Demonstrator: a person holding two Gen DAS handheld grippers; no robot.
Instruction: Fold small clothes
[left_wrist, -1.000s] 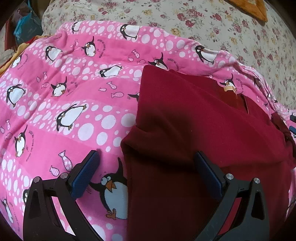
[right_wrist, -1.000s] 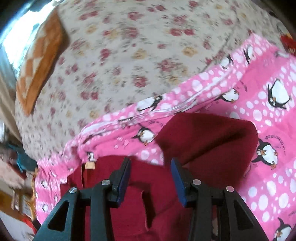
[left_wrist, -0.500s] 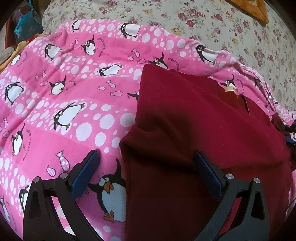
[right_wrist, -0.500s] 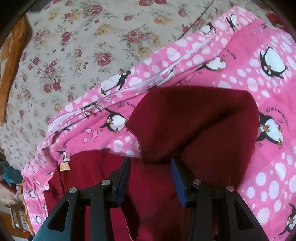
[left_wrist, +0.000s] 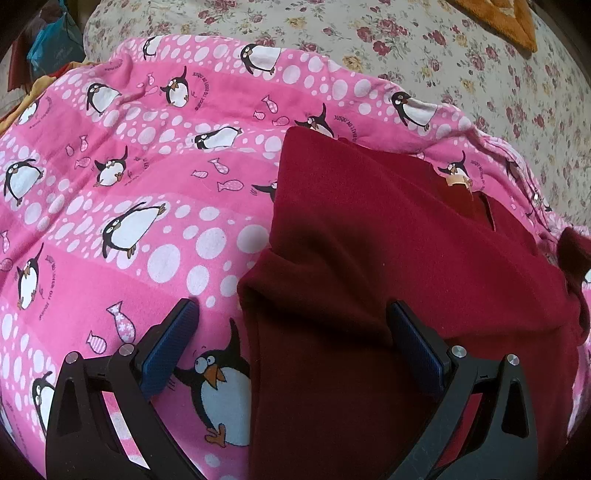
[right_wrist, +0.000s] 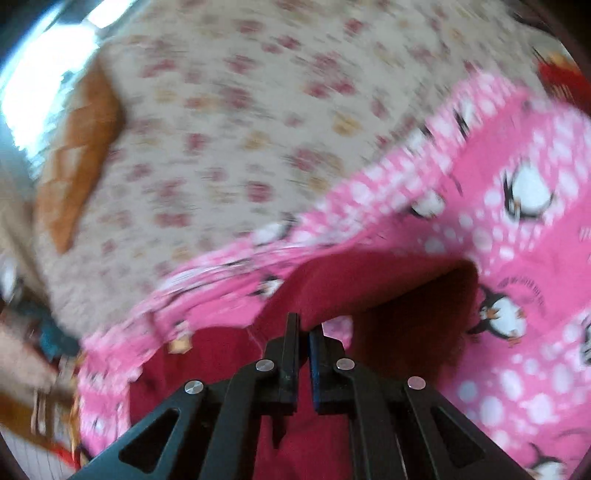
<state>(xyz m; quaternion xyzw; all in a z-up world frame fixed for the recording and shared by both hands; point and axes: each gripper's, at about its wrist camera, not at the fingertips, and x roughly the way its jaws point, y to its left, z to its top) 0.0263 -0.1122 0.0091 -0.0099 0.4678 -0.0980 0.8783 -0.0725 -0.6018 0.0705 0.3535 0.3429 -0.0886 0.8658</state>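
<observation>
A dark red garment (left_wrist: 388, 240) lies spread on a pink penguin blanket (left_wrist: 129, 184), with a tan label at its neck. My left gripper (left_wrist: 291, 308) hovers open over the garment's left edge. One finger is over the blanket and the other over the red cloth, and nothing is pinched. In the blurred right wrist view, my right gripper (right_wrist: 303, 325) is shut on the edge of the garment's sleeve (right_wrist: 369, 284). The sleeve rises off the blanket (right_wrist: 517, 258) in an arch from the fingertips.
A floral bedsheet (left_wrist: 406, 44) spreads beyond the blanket, also in the right wrist view (right_wrist: 240, 147). An orange cloth (right_wrist: 77, 147) lies at its far side. A blue bag (left_wrist: 51, 40) sits off the bed at upper left.
The right gripper's jaws have closed on the sleeve edge and pulled it up and back, so the sleeve is lifted. The left gripper and the garment body stay as they were.
</observation>
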